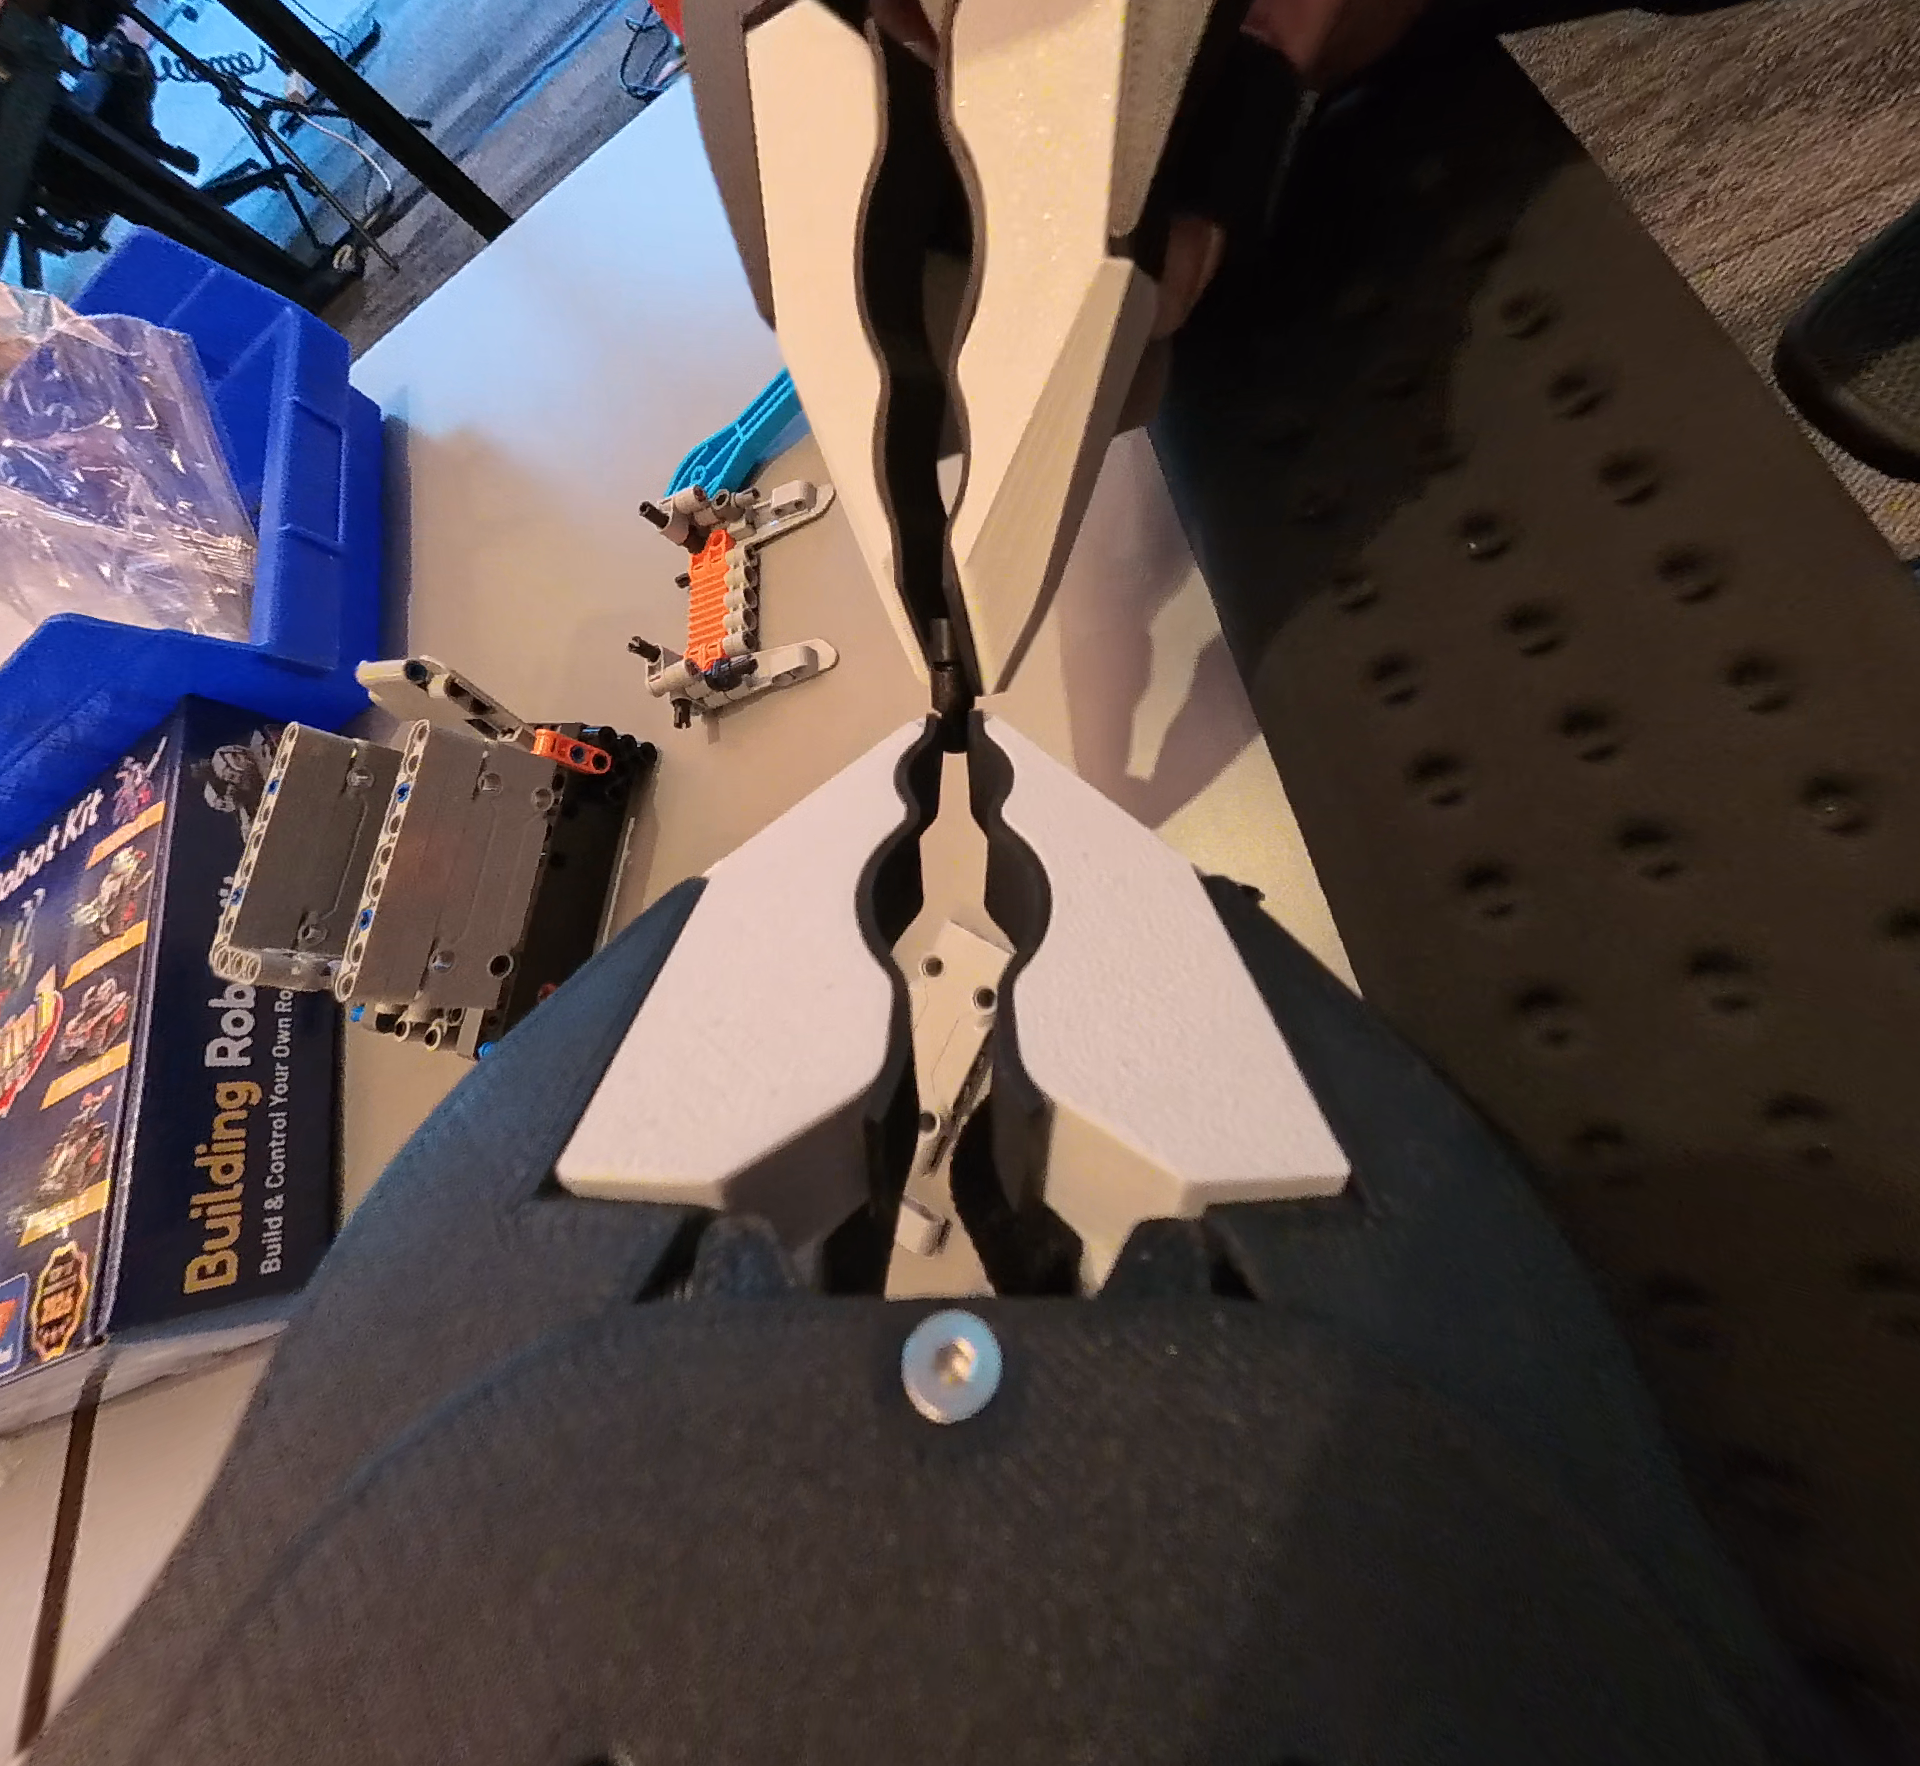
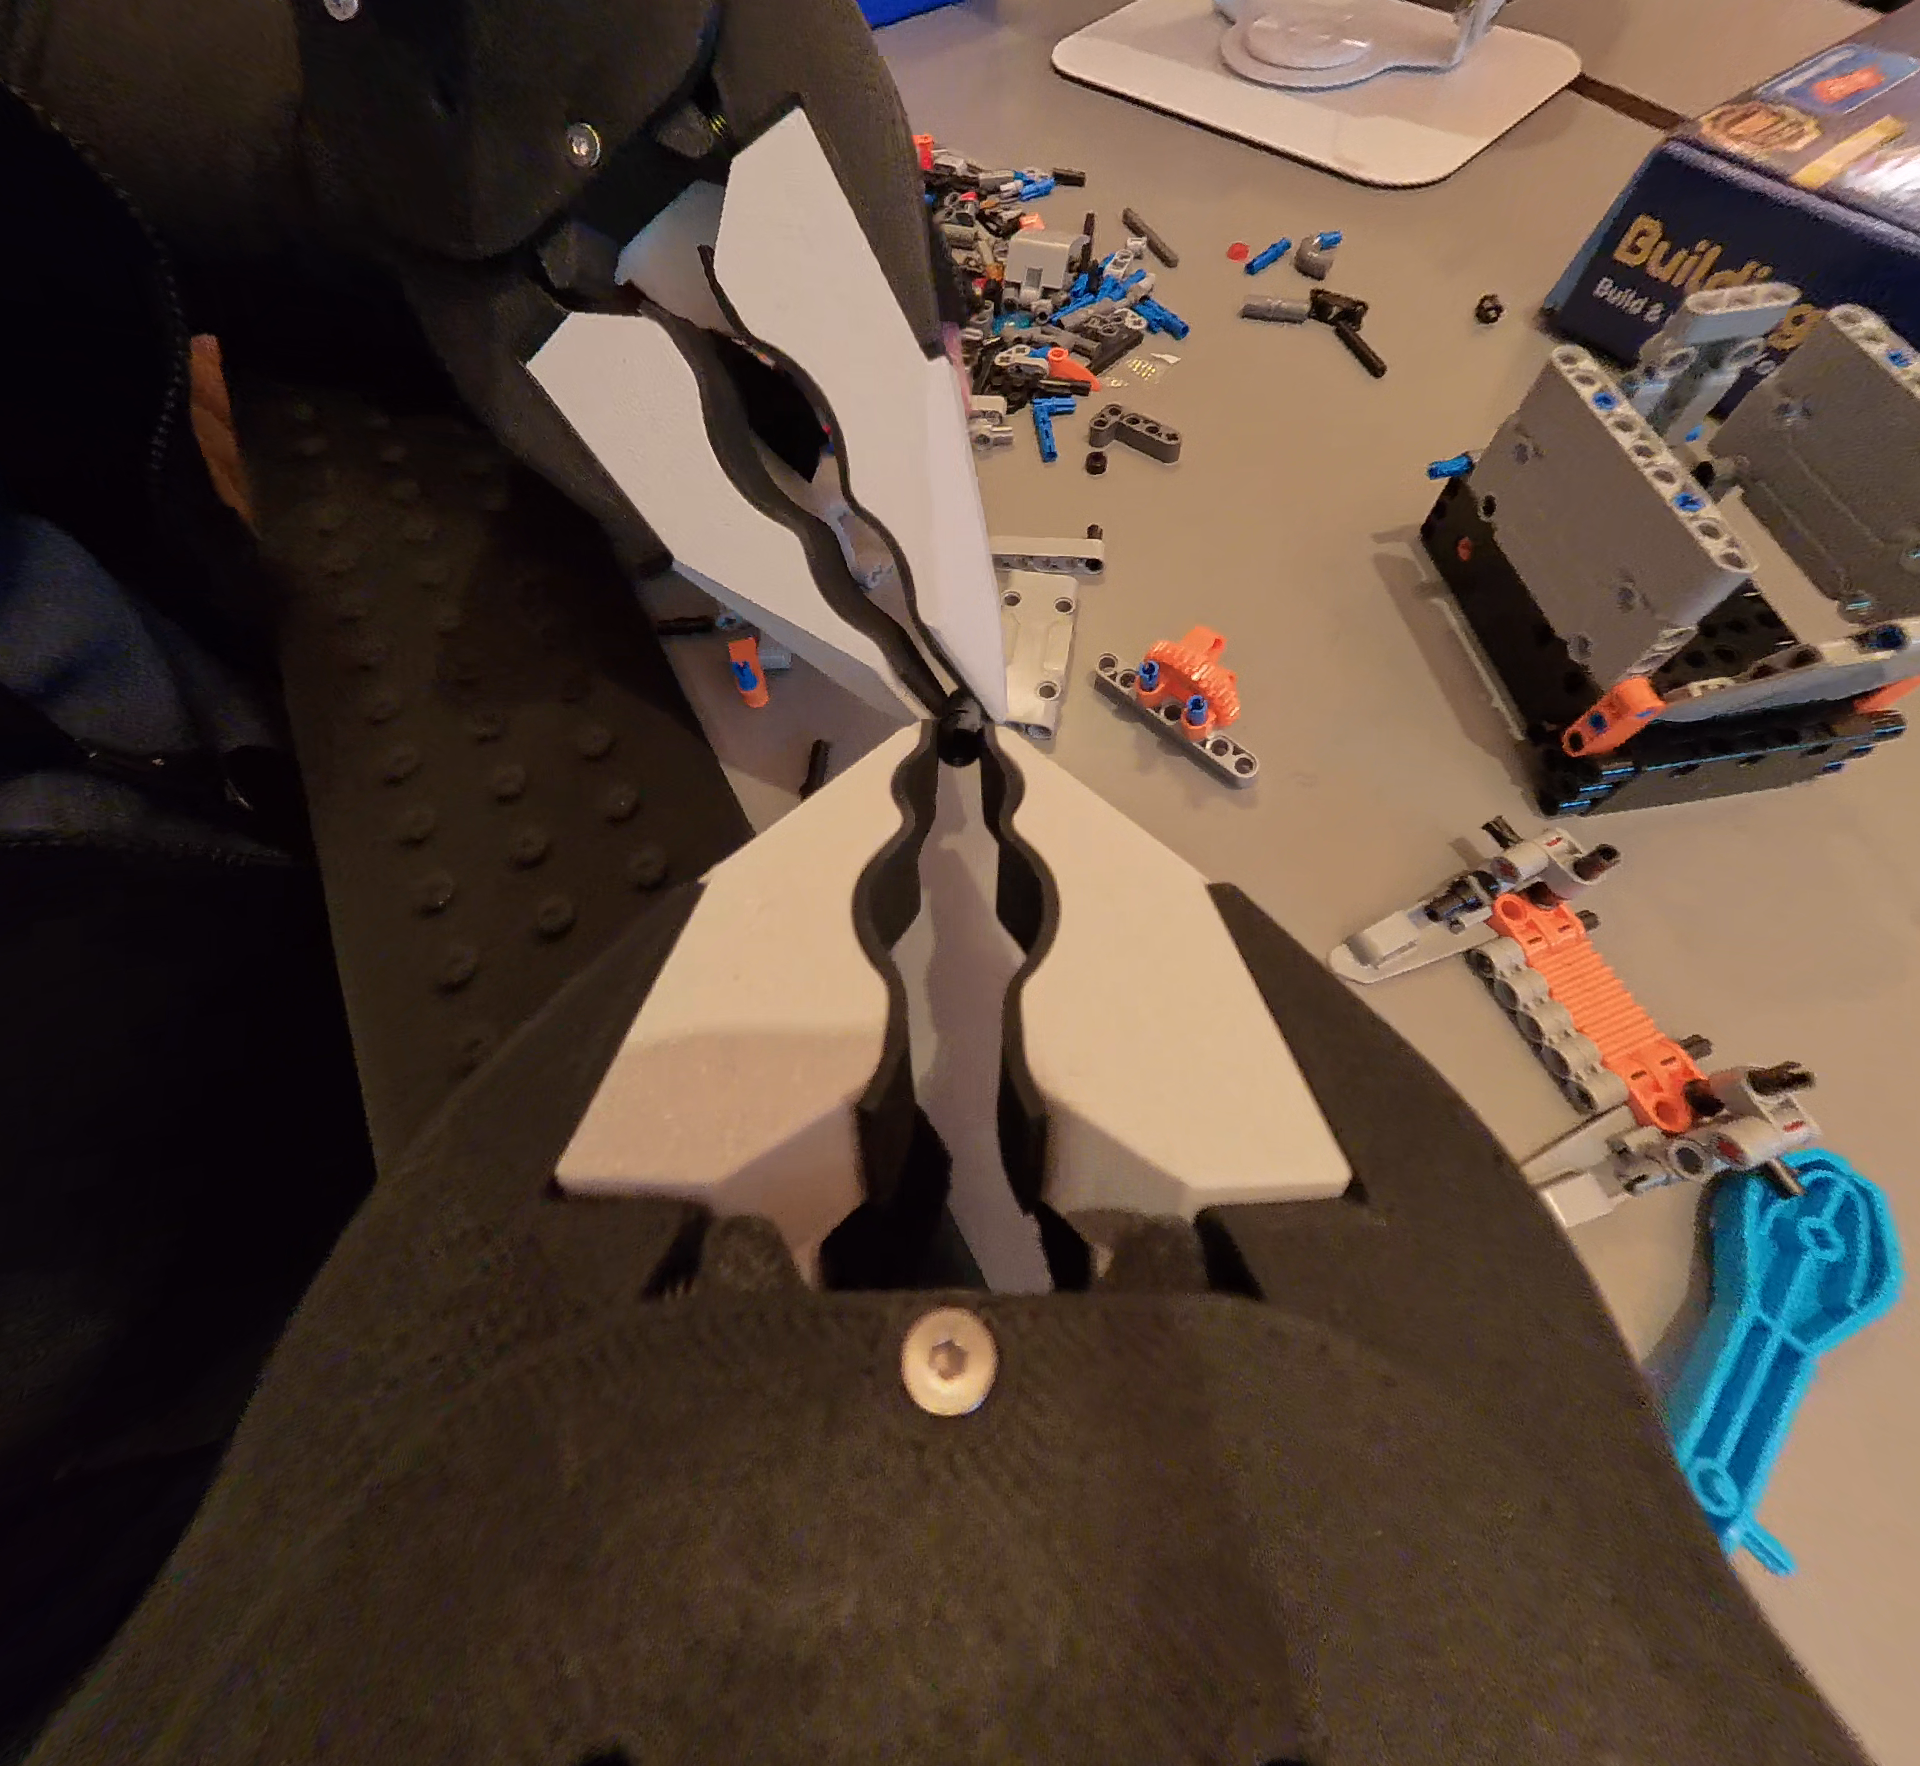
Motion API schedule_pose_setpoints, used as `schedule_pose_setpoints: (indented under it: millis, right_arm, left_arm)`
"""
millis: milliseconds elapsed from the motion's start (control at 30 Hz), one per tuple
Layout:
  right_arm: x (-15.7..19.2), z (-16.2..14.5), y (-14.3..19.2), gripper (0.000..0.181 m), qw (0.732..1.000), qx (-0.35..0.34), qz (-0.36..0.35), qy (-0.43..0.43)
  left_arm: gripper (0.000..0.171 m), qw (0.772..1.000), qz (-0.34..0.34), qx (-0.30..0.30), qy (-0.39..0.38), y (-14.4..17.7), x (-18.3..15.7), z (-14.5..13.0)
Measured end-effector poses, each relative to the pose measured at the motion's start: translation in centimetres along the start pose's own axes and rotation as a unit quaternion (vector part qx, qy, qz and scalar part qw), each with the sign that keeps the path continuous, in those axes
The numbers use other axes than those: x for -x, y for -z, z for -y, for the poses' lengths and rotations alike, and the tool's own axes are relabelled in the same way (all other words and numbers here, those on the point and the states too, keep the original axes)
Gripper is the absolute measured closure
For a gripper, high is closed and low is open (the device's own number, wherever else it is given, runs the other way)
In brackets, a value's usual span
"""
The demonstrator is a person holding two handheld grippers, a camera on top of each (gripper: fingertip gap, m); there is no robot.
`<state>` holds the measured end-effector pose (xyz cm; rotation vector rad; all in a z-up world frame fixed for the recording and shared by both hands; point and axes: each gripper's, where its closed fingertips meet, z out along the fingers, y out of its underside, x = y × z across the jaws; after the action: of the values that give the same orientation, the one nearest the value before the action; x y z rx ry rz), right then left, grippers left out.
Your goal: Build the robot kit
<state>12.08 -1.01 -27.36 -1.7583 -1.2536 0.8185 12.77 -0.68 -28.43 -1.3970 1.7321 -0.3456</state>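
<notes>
Pin (image 2: 961,727): small, black, held in the air over the table (image 2: 1299,698), near the table edge by the person.

Right gripper (image 2: 961,742): jaws pressed together on the pin at the very tips. Nothing else is touched.

Left gripper (image 1: 948,731): meets the right gripper (image 1: 951,667) tip to tip. Its jaws are closed to a narrow slit over the pin's (image 1: 948,677) other end and appear to pinch it too. The contact is small and dark, so this is not certain.

Handling (judgement): a pin this short, gripped only at the fingertips, would twist out easily. Keep both grippers on one line along the pin's axis, with even squeeze and no sideways pull.

Around:
- orange-grey assembly (image 2: 1590,1020) and blue tool (image 2: 1787,1301) lie toward the right edge
- grey-black build (image 2: 1621,573) is farther in
- loose parts (image 2: 1049,303) lie toward the far edge

All are well apart from the pin.
</notes>
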Motion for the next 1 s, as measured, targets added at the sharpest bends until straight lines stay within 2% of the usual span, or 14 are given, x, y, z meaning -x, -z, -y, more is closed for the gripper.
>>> schedule_pose_setpoints:
  millis: [367,667,767,867,1000]
  right_arm:
    - [-0.1,2.8,0.9,0.174,0.993,-0.068,-0.082,0.05]
    - [-0.3,1.6,0.6,0.175,0.997,-0.043,-0.057,0.034]
    - [-1.2,1.1,0.9,0.175,0.997,-0.033,-0.067,0.03]
    - [-2.6,0.3,0.9,0.175,0.996,-0.012,-0.079,0.027]
    - [-3.8,-0.3,0.3,0.176,0.996,0.018,-0.083,0.038]
  left_arm:
    - [0.169,0.994,-0.008,-0.091,0.063,1.3,1.2,1.8]
    - [0.167,0.995,-0.022,-0.065,0.069,0.5,0.8,0.9]
    - [0.151,0.996,-0.003,-0.039,0.076,0.2,1.7,-0.3]
    - [0.131,0.994,0.016,-0.001,0.11,-0.3,3.2,-2.4]
    - [0.114,0.986,0.023,0.043,0.162,-0.8,4.8,-5.0]
